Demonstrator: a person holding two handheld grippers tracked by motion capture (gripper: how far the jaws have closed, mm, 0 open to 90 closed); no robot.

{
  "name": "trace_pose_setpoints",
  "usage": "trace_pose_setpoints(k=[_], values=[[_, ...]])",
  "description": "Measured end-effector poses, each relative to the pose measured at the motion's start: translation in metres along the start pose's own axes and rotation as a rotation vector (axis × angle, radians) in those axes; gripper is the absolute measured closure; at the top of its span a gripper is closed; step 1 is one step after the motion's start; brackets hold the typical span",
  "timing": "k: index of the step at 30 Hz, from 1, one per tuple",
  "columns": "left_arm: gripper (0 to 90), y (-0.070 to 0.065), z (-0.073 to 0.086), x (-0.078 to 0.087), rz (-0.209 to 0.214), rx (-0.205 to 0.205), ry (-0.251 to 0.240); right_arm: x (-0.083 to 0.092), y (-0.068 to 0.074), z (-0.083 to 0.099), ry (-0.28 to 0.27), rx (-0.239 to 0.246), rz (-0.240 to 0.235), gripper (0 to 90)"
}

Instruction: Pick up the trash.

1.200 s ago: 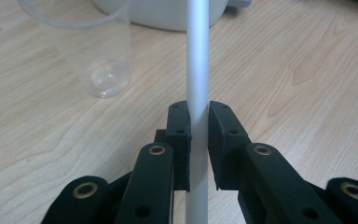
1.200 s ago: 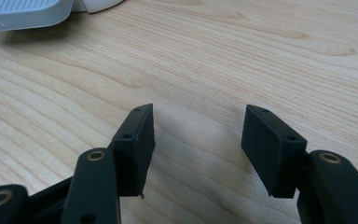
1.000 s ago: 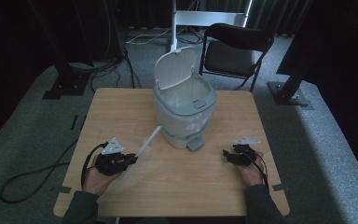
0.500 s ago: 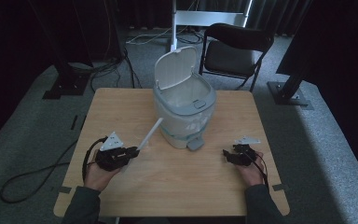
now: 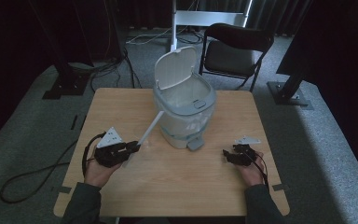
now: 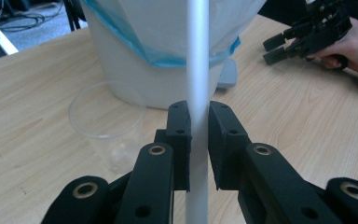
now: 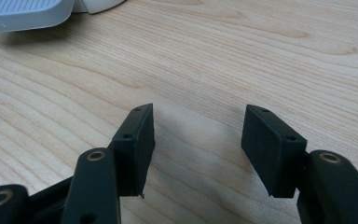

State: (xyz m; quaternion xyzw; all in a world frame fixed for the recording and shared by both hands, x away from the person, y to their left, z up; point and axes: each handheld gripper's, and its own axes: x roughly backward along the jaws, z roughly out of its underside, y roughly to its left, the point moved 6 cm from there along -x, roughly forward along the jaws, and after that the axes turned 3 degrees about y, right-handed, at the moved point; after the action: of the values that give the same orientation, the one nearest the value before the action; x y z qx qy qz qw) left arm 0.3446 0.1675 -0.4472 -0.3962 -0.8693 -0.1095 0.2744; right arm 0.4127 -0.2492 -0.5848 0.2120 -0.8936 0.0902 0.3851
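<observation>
Dark curtains and grey carpet are framing the scene, with a black folding chair [image 5: 235, 53] standing behind the square light wooden surface [image 5: 172, 186] and black cables trailing across the floor. Sitting toward the far middle of that surface is a pale grey plastic pedal bin [image 5: 184, 109] with its lid [image 5: 174, 66] standing open and a blue-edged liner [image 6: 168, 58] showing round its body. Leaning up toward the bin's near left side is a long thin white rod [image 5: 148, 132], and the left hand-held gripper [image 5: 134, 147] is pinching it: in the left gripper view the two black pads are pressing on either side of the white shaft [image 6: 198, 84], which is running straight up between them. Just beside the bin's base, left of the rod in that view, a clear plastic cup [image 6: 106, 123] is sitting upright on the wood. Over at the near right, the right hand-held gripper [image 5: 227, 155] is resting low over the surface, well apart from the bin, its jaws standing partly open with nothing between them, just bare wood grain showing in the gap [image 7: 196, 140].
</observation>
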Motion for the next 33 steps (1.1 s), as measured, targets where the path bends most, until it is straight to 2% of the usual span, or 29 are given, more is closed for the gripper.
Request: trace_pose_setpoints(k=[8, 17, 26, 33], values=[[79.3, 0.002, -0.015, 0.0, -0.006, -0.013, -0.023, 0.0, 0.0, 0.0, -0.001, 0.0, 0.0, 43.5], [79.3, 0.004, -0.032, -0.011, -0.006, -0.026, -0.026, 0.0, 0.0, 0.0, -0.002, 0.0, -0.002, 43.4], [79.4, 0.005, -0.039, -0.028, -0.054, -0.051, 0.03, 0.0, 0.0, 0.0, -0.001, 0.0, -0.003, 43.4], [79.4, 0.005, -0.041, -0.04, -0.067, -0.057, 0.062, 0.0, 0.0, 0.0, -0.001, 0.0, -0.002, 43.4]])
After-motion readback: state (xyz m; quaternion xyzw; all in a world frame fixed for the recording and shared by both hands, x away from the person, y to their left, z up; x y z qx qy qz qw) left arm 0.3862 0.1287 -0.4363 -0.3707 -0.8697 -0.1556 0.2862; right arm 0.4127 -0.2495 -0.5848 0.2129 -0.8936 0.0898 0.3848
